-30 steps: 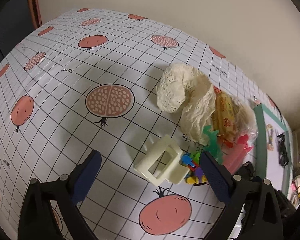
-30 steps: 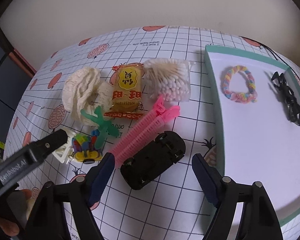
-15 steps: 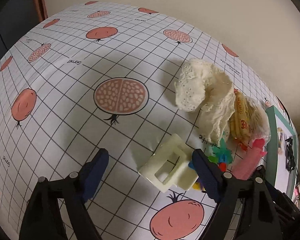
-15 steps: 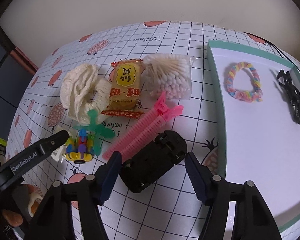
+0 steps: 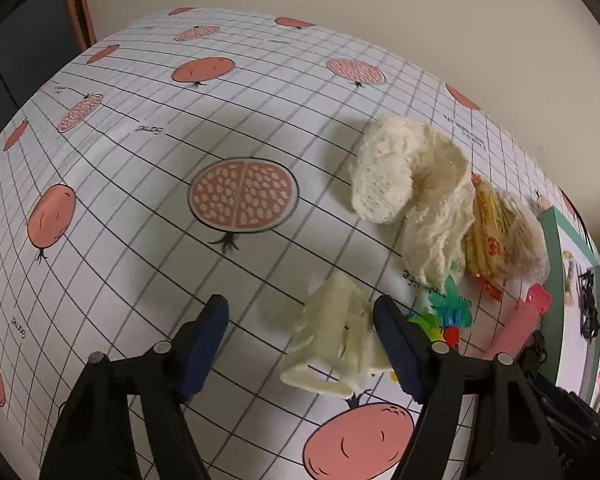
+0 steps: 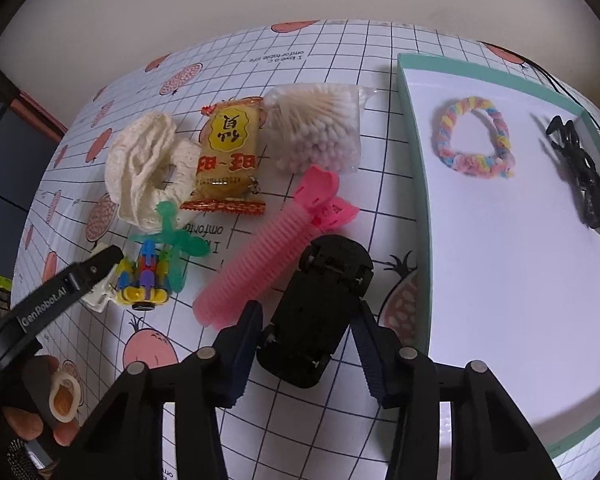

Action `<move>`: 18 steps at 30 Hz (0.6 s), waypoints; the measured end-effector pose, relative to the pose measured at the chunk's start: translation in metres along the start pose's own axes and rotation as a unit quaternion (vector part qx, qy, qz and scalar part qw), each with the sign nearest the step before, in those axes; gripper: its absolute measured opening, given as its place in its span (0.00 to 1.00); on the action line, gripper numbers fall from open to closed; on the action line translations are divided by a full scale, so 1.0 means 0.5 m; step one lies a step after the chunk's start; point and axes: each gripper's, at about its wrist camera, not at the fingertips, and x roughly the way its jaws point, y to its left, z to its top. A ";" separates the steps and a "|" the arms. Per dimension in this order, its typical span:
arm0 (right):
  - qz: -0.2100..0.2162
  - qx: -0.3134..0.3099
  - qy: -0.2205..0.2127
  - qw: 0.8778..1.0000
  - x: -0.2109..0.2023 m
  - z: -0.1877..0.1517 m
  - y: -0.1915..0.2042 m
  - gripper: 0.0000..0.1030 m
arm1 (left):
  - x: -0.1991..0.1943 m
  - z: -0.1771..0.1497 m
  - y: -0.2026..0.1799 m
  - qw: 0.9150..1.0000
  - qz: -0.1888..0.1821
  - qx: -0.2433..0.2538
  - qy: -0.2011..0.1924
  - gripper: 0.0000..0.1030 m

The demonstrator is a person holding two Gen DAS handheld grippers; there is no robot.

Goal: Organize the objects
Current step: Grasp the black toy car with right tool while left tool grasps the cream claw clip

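Two wide-spread fingers of the left gripper are flanking a cream hair claw, its right finger touching it, near the tablecloth's front edge. Right view: the right gripper is straddling an overturned black toy car, jaws parted, gripping nothing, just beside the teal tray.

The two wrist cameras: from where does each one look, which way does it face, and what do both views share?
Left wrist: sits behind the left tool, looking forward and down at the cream hair claw; its two open fingers show.
Right wrist: sits behind the right tool, looking down at the overturned black toy car and the tray; its fingers and the left tool show.
Shared: the cream scrunchie, the snack packet and the pink clip.
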 end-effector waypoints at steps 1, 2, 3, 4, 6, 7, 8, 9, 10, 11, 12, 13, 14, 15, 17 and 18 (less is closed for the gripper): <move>-0.002 -0.002 0.000 1.000 0.001 0.000 0.001 0.47 | 0.002 -0.001 -0.004 1.000 0.001 0.004 0.001 0.69; -0.005 -0.006 0.000 1.000 0.001 0.000 0.004 0.47 | 0.003 -0.003 -0.005 1.000 -0.001 0.006 0.003 0.65; -0.008 -0.009 -0.001 1.000 0.000 0.000 0.007 0.46 | 0.004 -0.004 -0.006 1.000 -0.001 0.007 0.005 0.64; -0.011 -0.011 -0.001 1.000 0.000 0.000 0.008 0.45 | 0.003 -0.004 -0.008 1.000 0.003 0.011 0.002 0.61; -0.016 -0.014 -0.001 1.000 0.000 0.000 0.008 0.41 | 0.001 -0.004 -0.008 1.000 0.008 0.017 0.000 0.55; -0.017 -0.013 -0.001 1.000 0.001 -0.003 0.012 0.40 | 0.001 -0.005 -0.008 1.000 0.009 0.017 -0.002 0.48; -0.017 -0.010 -0.001 1.000 0.001 -0.002 0.010 0.38 | 0.000 -0.005 -0.006 1.000 0.012 0.018 -0.002 0.43; -0.017 -0.008 -0.001 1.000 0.002 -0.002 0.010 0.37 | -0.001 -0.006 -0.005 1.000 0.013 0.020 -0.003 0.40; -0.016 -0.007 -0.001 1.000 0.001 -0.003 0.009 0.36 | -0.003 -0.006 -0.003 1.000 0.013 0.021 -0.004 0.34; -0.015 -0.007 -0.001 1.000 0.002 -0.004 0.010 0.36 | -0.002 -0.006 -0.001 1.000 0.012 0.020 -0.004 0.34; -0.014 -0.007 0.000 1.000 0.002 -0.004 0.010 0.36 | 0.003 -0.003 -0.001 1.000 0.011 0.020 -0.004 0.34; -0.014 -0.007 0.000 1.000 0.001 -0.005 0.008 0.36 | 0.003 -0.003 -0.001 1.000 0.012 0.022 -0.004 0.34; -0.013 -0.007 0.000 1.000 0.001 -0.004 0.008 0.35 | 0.002 -0.005 -0.002 1.000 0.011 0.024 -0.005 0.33; -0.013 -0.008 0.000 1.000 -0.001 -0.004 0.004 0.35 | 0.001 -0.006 -0.002 1.000 0.010 0.025 -0.005 0.33; -0.010 -0.008 0.001 1.000 -0.003 -0.003 0.002 0.35 | 0.001 -0.005 0.001 1.000 0.004 0.021 -0.003 0.32; -0.010 -0.007 0.001 1.000 -0.004 -0.003 0.000 0.35 | 0.000 -0.004 0.004 1.000 0.001 0.019 -0.002 0.31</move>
